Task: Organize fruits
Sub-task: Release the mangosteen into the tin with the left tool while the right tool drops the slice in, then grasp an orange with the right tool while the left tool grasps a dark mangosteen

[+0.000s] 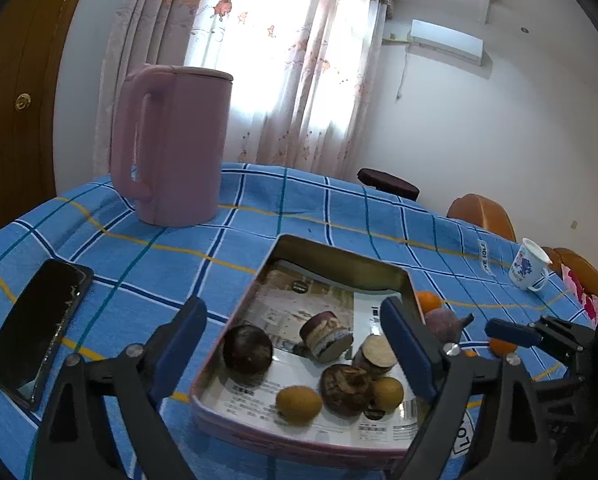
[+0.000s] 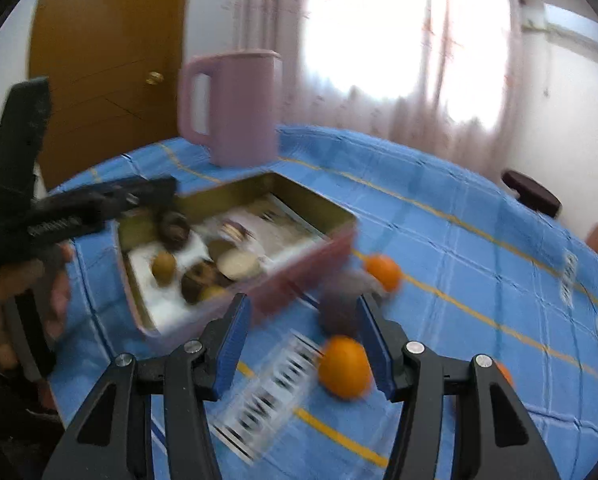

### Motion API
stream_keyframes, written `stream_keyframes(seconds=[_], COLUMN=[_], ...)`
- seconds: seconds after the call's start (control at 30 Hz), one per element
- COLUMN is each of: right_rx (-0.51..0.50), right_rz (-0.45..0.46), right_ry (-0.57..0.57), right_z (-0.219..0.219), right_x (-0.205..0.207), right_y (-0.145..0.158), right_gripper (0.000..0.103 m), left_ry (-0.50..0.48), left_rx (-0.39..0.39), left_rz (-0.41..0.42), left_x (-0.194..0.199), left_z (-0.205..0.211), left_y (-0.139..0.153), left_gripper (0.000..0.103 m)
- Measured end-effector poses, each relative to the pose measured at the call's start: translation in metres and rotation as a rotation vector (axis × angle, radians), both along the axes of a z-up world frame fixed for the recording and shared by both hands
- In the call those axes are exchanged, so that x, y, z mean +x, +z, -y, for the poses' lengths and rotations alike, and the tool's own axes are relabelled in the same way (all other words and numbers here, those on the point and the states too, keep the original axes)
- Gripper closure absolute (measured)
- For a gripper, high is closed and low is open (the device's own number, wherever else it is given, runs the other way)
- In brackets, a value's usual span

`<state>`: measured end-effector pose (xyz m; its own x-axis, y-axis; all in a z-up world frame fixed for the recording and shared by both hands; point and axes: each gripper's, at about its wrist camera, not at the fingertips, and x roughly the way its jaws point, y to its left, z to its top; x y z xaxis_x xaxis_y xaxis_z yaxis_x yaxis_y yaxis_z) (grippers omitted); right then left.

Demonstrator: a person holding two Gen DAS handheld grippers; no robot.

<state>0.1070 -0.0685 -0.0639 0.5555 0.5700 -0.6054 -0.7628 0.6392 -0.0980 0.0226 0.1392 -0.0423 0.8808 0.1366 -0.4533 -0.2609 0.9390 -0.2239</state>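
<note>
Right wrist view: the right hand-held gripper stands part open, empty, above an orange on the desk, beside the tin. The left hand-held gripper gapes wide over the tin. A glancing pinch could roll the orange away.

This was a room in a home. A table wore a blue checked cloth, with a pink kettle, a phone and a floral cup on it. Flowered curtains covered a bright window beside a wooden door, and an air conditioner hung on the white wall.
</note>
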Motion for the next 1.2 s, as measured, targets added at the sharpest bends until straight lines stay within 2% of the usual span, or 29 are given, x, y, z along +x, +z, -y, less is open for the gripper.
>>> stream_keyframes(seconds=[0.1, 0.23, 0.4, 0.47, 0.5, 0.53, 0.6, 0.67, 0.77, 1.0, 1.1, 1.17, 1.2], right_rx=[-0.029, -0.048, -0.067, -0.095, -0.095, -0.084, -0.08, -0.053, -0.013, 0.048, 0.074, 0.102, 0.11], right_rz=[-0.031, -0.115, -0.151, -0.195, -0.2, -0.198, -0.183, -0.127, -0.092, -0.069, -0.066, -0.064, -0.063], right_ry=[-0.016, -0.016, -0.022, -0.013, -0.016, -0.017, -0.024, -0.061, -0.123, -0.206, -0.216, -0.221, -0.221], right_z=[0.006, 0.005, 0.0, -0.005, -0.005, -0.002, 0.002, 0.013, 0.034, 0.075, 0.081, 0.088, 0.091], right_x=[0.006, 0.015, 0.027, 0.033, 0.034, 0.035, 0.031, 0.027, 0.028, 0.037, 0.038, 0.038, 0.037], right_y=[-0.008, -0.019, -0.026, -0.032, -0.032, -0.03, -0.028, -0.021, -0.015, -0.007, -0.005, -0.002, -0.002], right_gripper=[0.047, 0.047, 0.047, 0.051, 0.06, 0.066, 0.066, 0.066, 0.066, 0.066, 0.066, 0.066, 0.066], left_ry=[-0.007, 0.019, 0.055, 0.038, 0.022, 0.008, -0.025, -0.065, -0.13, -0.289, -0.342, -0.343, -0.347], left_rx=[0.01, 0.035, 0.027, 0.031, 0.037, 0.042, 0.052, 0.065, 0.114, 0.283, 0.337, 0.364, 0.374], left_rz=[-0.001, 0.003, 0.006, 0.003, 0.0, -0.002, -0.002, -0.002, -0.014, -0.114, -0.21, -0.259, -0.288], left_x=[0.0, -0.002, -0.006, -0.004, -0.003, -0.002, 0.002, 0.006, 0.017, 0.057, 0.081, 0.095, 0.102], left_z=[0.007, 0.003, -0.006, -0.001, 0.005, 0.01, 0.022, 0.036, 0.063, 0.139, 0.16, 0.165, 0.167], left_y=[0.002, 0.007, 0.009, 0.009, 0.009, 0.009, 0.011, 0.013, 0.016, 0.016, 0.004, -0.004, -0.008], left_gripper=[0.012, 0.01, 0.01, 0.01, 0.01, 0.01, 0.01, 0.01, 0.01, 0.014, 0.025, 0.031, 0.036])
